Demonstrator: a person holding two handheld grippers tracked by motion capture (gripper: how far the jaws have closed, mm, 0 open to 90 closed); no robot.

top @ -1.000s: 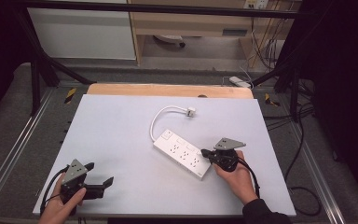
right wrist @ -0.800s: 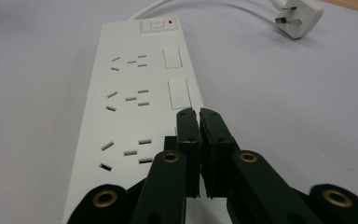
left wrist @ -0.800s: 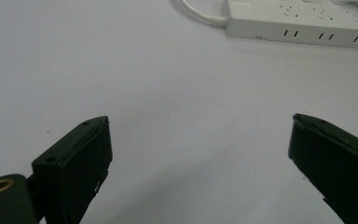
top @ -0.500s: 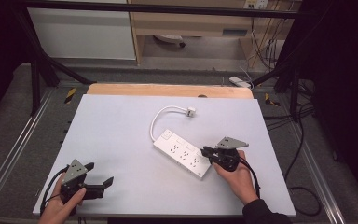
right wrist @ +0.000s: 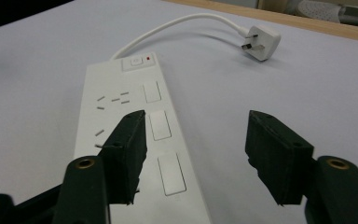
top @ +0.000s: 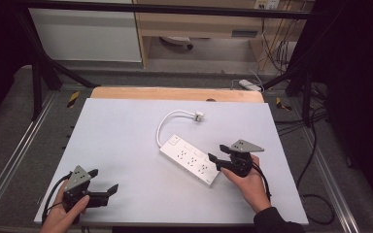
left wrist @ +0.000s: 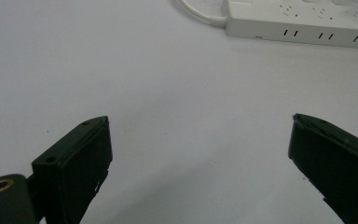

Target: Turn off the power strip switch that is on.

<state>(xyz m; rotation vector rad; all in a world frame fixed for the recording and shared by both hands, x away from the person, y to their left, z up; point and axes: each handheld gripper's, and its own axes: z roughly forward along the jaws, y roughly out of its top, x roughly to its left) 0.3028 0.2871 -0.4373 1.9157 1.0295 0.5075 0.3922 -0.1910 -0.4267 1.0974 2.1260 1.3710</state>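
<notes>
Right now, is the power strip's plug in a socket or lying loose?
Lying loose. The plug rests on the white table, pins bare, its cord curving back to the power strip.

No writing, brand or number can be read anywhere from here. The white power strip (right wrist: 140,135) near the tabletop's right edge carries only a faint power symbol on its switch button, beside a small red indicator mark; its rocker switches are blank.

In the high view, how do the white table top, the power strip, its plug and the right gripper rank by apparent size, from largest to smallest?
1. white table top
2. power strip
3. right gripper, somewhat smaller than the strip; it sits higher, nearer the camera, so this is less sure
4. plug
</notes>
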